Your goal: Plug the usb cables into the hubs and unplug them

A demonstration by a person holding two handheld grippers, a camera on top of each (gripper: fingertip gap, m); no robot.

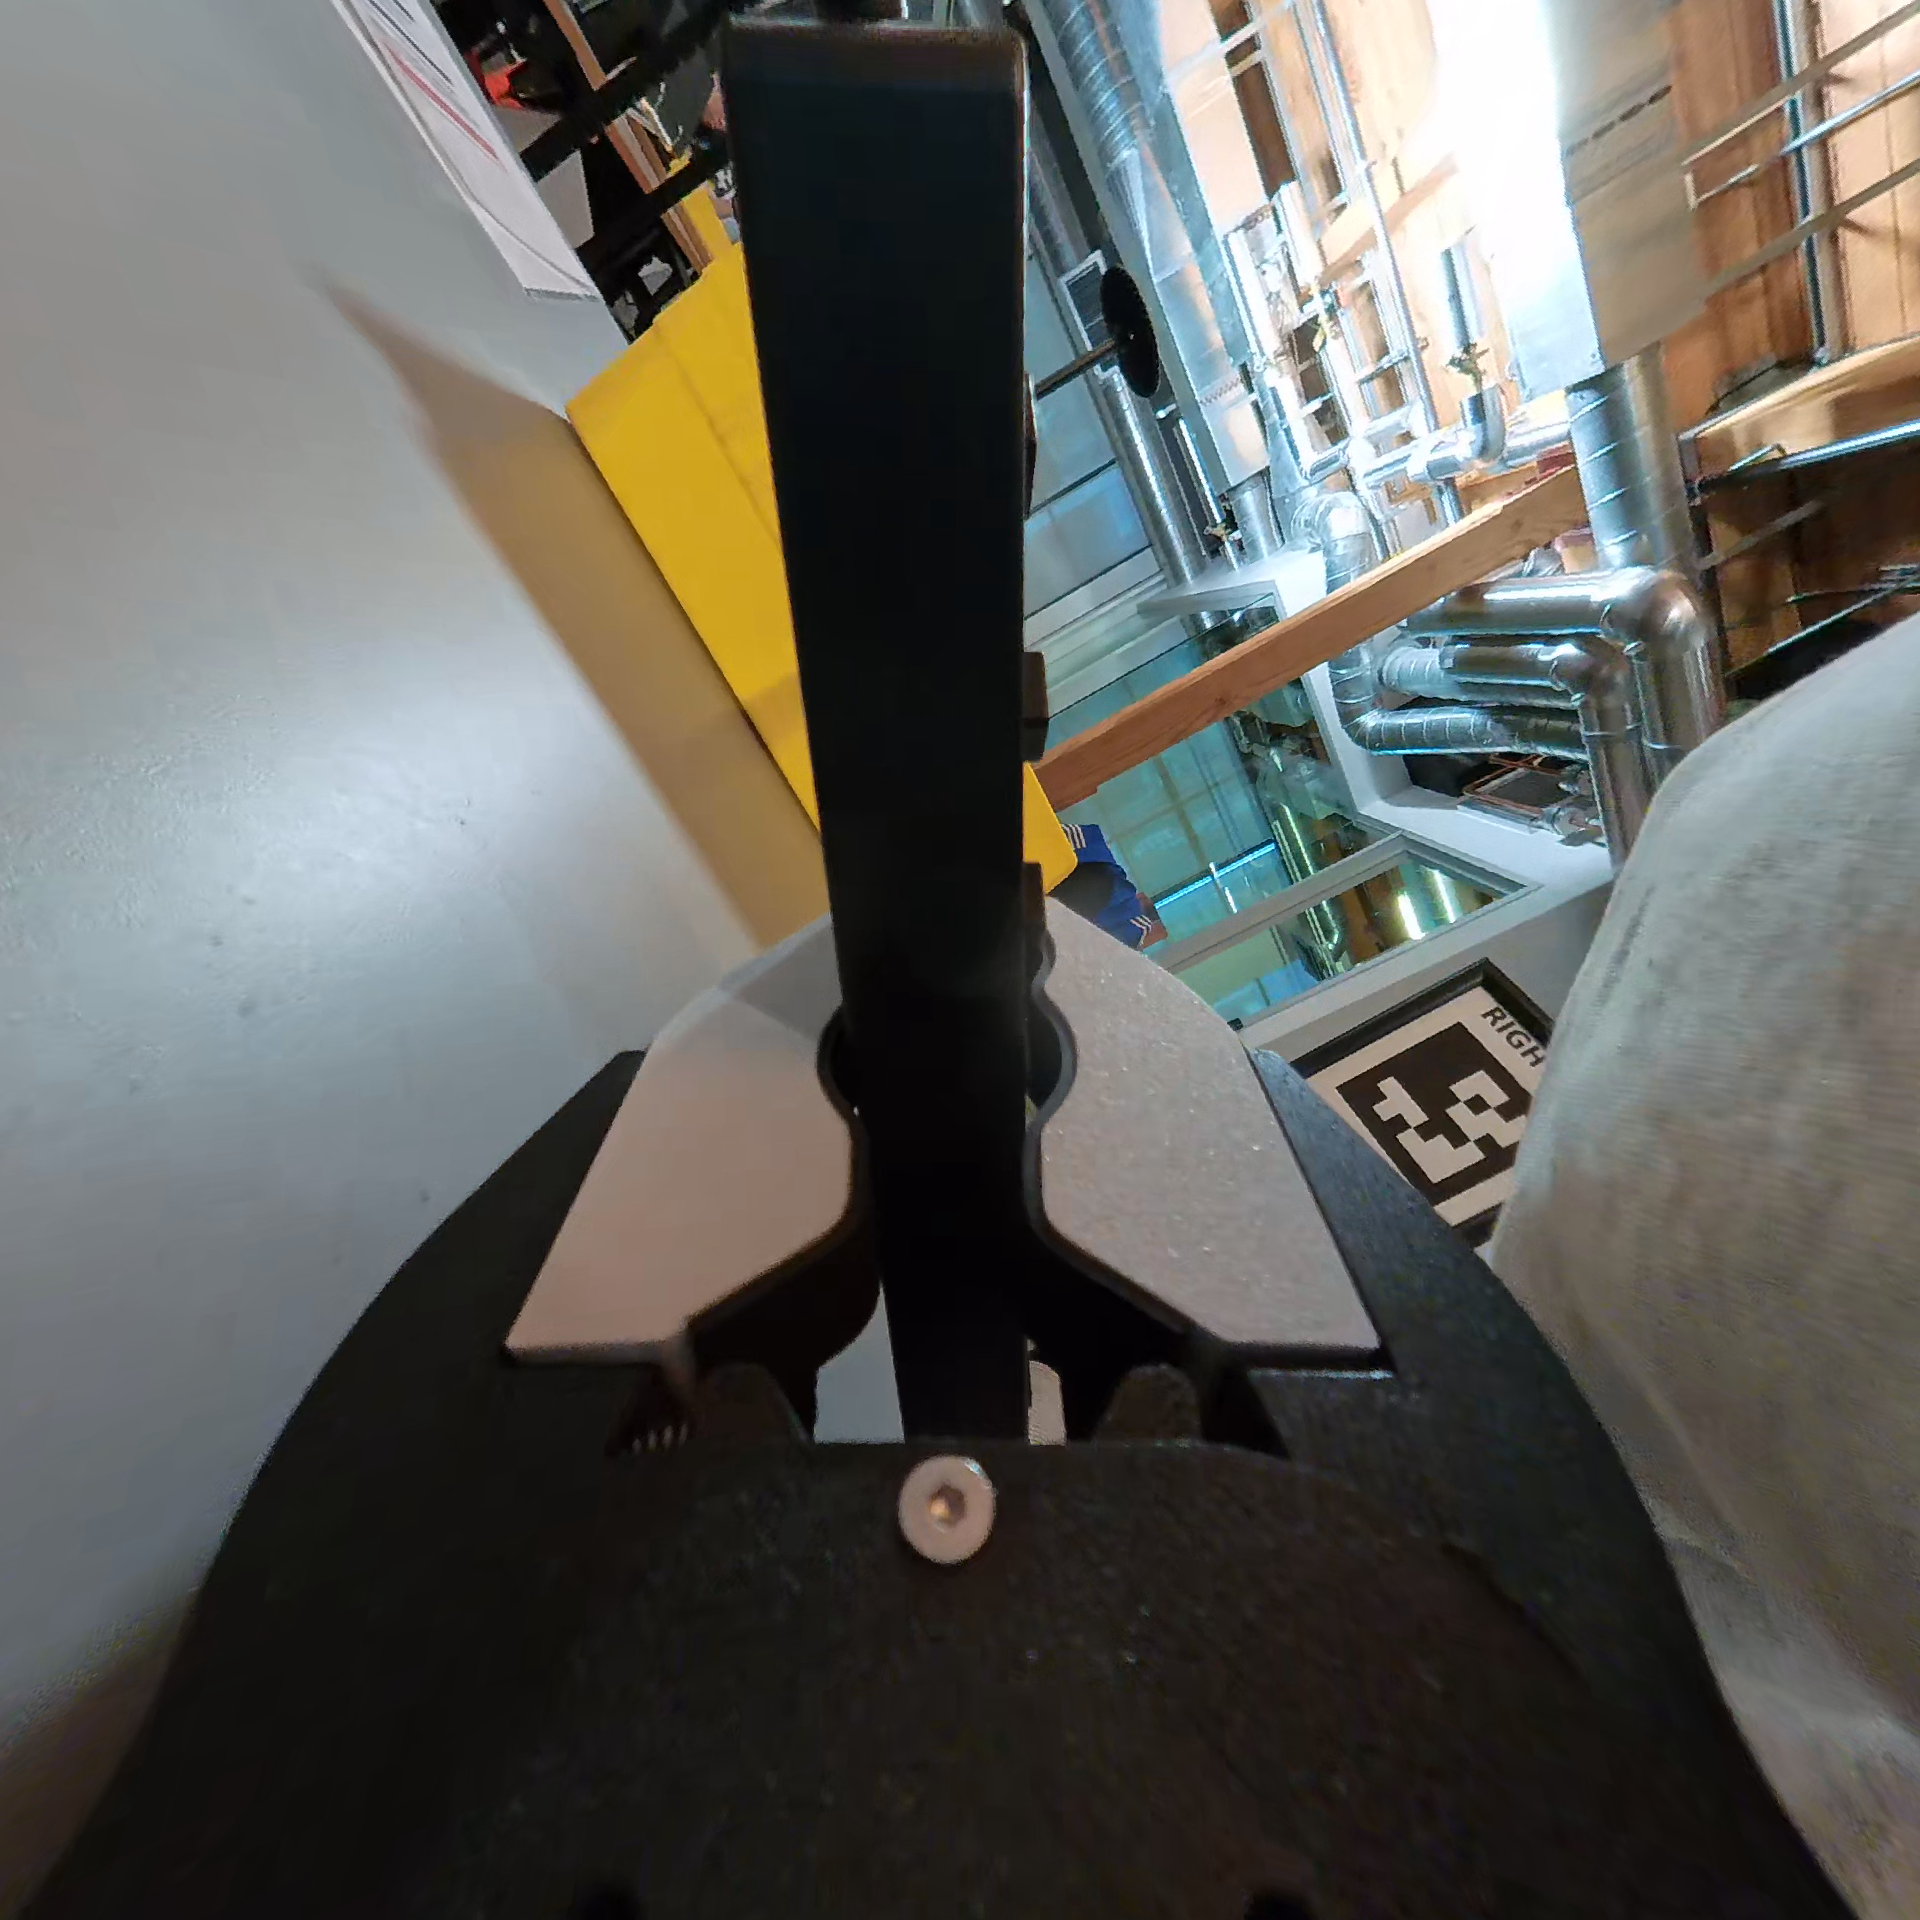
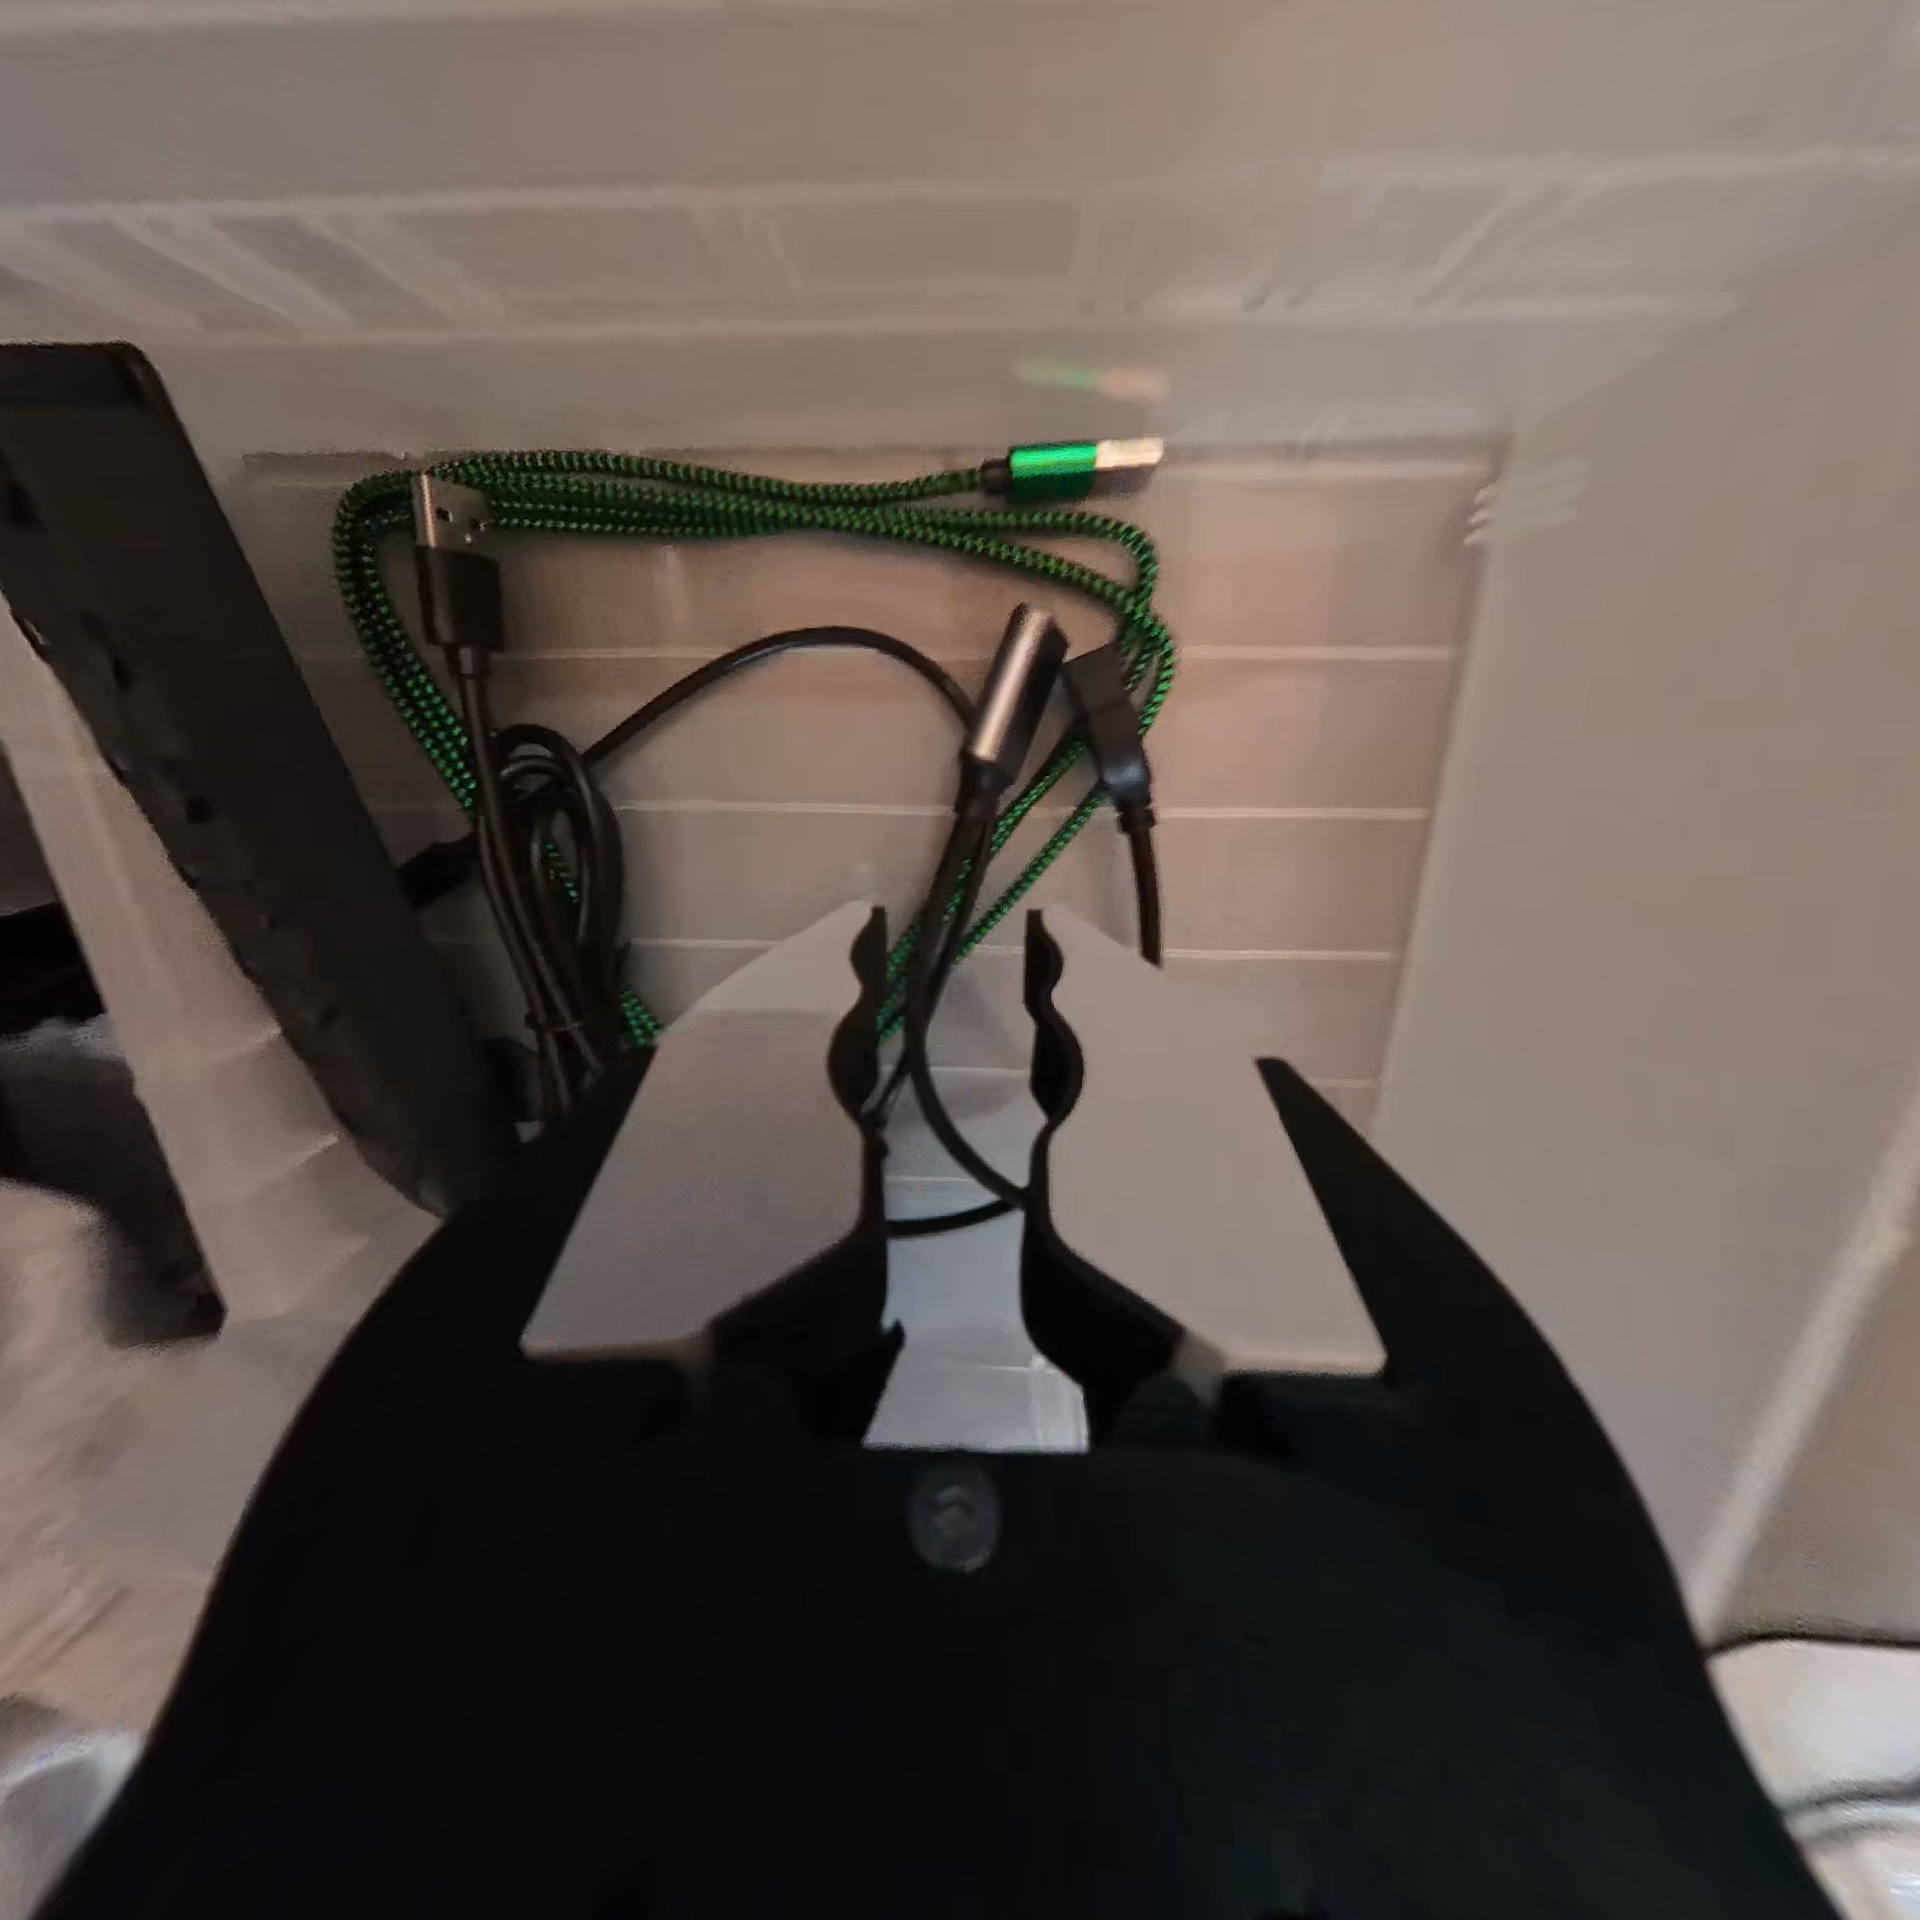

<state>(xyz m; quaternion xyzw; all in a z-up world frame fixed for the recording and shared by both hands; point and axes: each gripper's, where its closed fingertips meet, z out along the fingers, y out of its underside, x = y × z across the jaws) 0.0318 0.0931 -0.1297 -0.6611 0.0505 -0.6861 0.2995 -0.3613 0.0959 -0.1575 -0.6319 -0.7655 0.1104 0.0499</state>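
In the left wrist view my left gripper [image 1: 935, 997] is shut on a long black hub [image 1: 894, 520], which sticks straight out between the fingers. In the right wrist view my right gripper [image 2: 956, 925] is open and hovers over a pile of cables in a white ribbed tray [image 2: 1299, 727]. A green braided cable [image 2: 727, 499] ends in a green plug [image 2: 1070, 464]. A black USB plug [image 2: 457, 582], a grey metal plug [image 2: 1013, 686] and a second black plug [image 2: 1117, 727] lie there too. The grey plug's black lead runs down between the open fingers. The black hub [image 2: 208, 779] also shows at the left.
The left wrist view shows a white surface [image 1: 260, 727] on the left, a yellow board [image 1: 686, 499] behind the hub, a grey sleeve [image 1: 1714, 1143] on the right and a black-and-white marker tag [image 1: 1444, 1101] beside it. Pipes and a wooden beam [image 1: 1299, 644] lie beyond.
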